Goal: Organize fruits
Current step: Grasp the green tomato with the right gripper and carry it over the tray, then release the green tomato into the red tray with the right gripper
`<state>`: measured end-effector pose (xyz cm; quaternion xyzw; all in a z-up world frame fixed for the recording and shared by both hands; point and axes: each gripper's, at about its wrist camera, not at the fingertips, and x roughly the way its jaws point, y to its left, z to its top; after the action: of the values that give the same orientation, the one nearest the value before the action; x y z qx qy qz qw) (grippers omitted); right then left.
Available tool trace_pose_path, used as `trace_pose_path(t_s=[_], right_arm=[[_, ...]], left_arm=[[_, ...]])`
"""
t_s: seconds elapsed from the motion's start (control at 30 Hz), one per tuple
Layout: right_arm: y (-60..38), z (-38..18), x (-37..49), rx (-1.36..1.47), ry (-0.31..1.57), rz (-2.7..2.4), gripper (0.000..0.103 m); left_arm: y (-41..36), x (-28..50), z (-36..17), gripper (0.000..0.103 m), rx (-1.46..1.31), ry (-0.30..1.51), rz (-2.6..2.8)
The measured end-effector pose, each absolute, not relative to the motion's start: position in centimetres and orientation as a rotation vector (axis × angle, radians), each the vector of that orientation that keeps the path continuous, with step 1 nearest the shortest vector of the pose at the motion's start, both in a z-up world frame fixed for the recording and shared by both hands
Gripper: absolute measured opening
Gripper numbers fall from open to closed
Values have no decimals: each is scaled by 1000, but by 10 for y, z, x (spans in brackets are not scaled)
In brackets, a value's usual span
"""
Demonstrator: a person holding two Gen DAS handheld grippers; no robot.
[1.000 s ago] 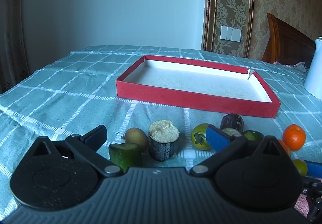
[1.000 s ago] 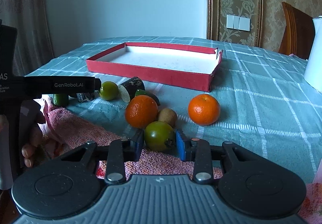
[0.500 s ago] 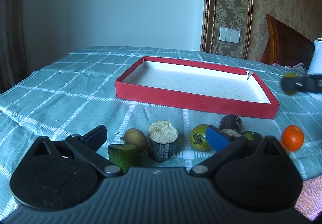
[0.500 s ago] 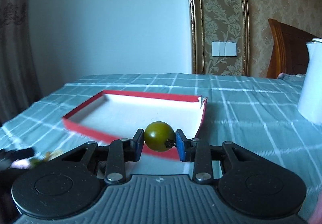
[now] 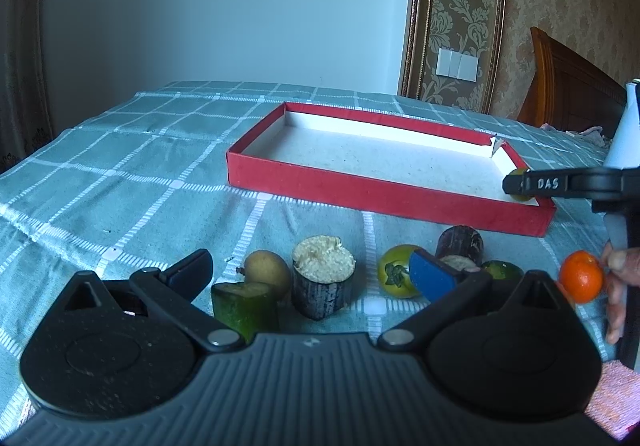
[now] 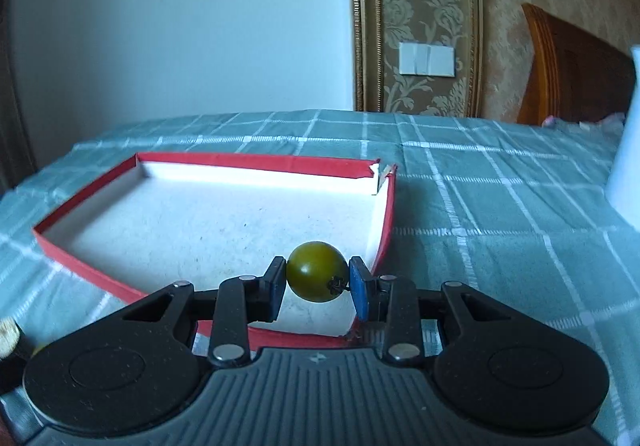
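My right gripper (image 6: 317, 282) is shut on a green tomato (image 6: 316, 276) and holds it over the near right corner of the red tray (image 6: 80, 250). From the left wrist view the right gripper (image 5: 524, 183) reaches over the tray's (image 5: 360, 193) right end. My left gripper (image 5: 312, 278) is open and empty, low over a row of fruit: a green chunk (image 5: 244, 306), a brown kiwi (image 5: 268, 272), a dark sugarcane piece (image 5: 324, 282), a green tomato (image 5: 394, 276), another cane piece (image 5: 460, 246) and an orange (image 5: 580, 276).
A green checked cloth (image 5: 120, 185) covers the table. A white jug (image 6: 628, 145) stands at the right. A pink towel (image 5: 612, 398) lies at the near right corner. A wooden chair (image 5: 568, 85) is behind the table.
My right gripper lifted the green tomato off the pink towel and carried it forward to the tray's right corner. The left gripper stayed in place.
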<state>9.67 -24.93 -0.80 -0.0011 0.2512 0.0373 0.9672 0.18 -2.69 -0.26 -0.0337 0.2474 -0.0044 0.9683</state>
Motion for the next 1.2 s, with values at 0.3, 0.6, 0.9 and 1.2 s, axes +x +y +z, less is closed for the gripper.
trace_pose_path(t_s=[0.3, 0.6, 0.9, 1.2], right_arm=[[-246, -11, 95, -17, 501, 90, 40], [-265, 12, 55, 101, 401, 73, 58], [-317, -2, -15, 236, 370, -120, 75], [-331, -22, 12, 259, 609, -262, 99]], left_arm=[[-24, 3, -3, 103, -84, 508, -2], [-23, 3, -2, 103, -92, 510, -2], [-21, 1, -2, 103, -99, 513, 6], [-21, 3, -2, 103, -106, 523, 22]])
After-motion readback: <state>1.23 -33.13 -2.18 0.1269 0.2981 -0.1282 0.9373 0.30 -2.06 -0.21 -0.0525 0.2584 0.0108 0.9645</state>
